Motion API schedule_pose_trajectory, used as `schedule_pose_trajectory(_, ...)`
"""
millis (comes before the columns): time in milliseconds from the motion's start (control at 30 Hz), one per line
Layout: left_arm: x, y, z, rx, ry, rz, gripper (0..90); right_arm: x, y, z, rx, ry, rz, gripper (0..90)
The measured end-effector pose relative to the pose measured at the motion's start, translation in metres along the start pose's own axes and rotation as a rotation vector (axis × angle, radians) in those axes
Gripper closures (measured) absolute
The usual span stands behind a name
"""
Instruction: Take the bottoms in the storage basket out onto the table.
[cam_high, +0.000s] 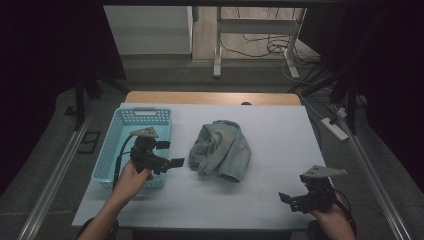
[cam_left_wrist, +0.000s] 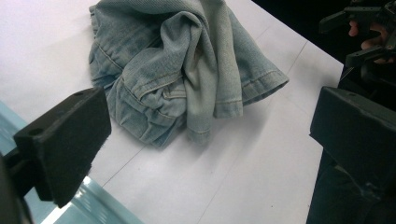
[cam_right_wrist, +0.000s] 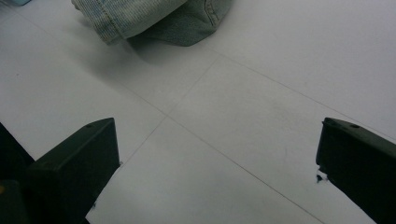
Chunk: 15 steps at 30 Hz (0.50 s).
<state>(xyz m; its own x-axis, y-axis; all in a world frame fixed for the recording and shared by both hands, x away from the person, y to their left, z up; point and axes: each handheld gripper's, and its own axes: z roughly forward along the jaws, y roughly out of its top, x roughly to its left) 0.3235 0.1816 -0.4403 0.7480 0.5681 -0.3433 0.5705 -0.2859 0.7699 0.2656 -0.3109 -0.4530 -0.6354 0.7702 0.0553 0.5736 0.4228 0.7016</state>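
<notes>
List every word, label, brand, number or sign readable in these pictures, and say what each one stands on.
None can be read.
Denim garment: seams and hems show in the left gripper view, but no tag or print.
Blue basket: plain perforated walls, no label.
Left claw and right claw: black, with no markings visible.
White table: only thin lines, no writing.

No readable text (anywhere)

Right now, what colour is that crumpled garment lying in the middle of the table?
The garment is pale, faded blue denim; the left gripper view shows it best.
</notes>
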Motion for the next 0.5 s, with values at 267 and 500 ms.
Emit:
schedule_pose_trajectory(267, -0.0007, -0.0053, -0.0046, -0.005, 0.006, -0.005, 0.0, 0.0002, 0.0, -0.0001, 0.0, -0.001, 0.0, 0.0)
schedule_pose_trajectory(500, -0.002, -0.0097, -0.0093, -0.008, 0.016, -0.006, 0.0, 0.0, 0.0, -0.0001, 0.001, -0.001, -0.001, 0.0)
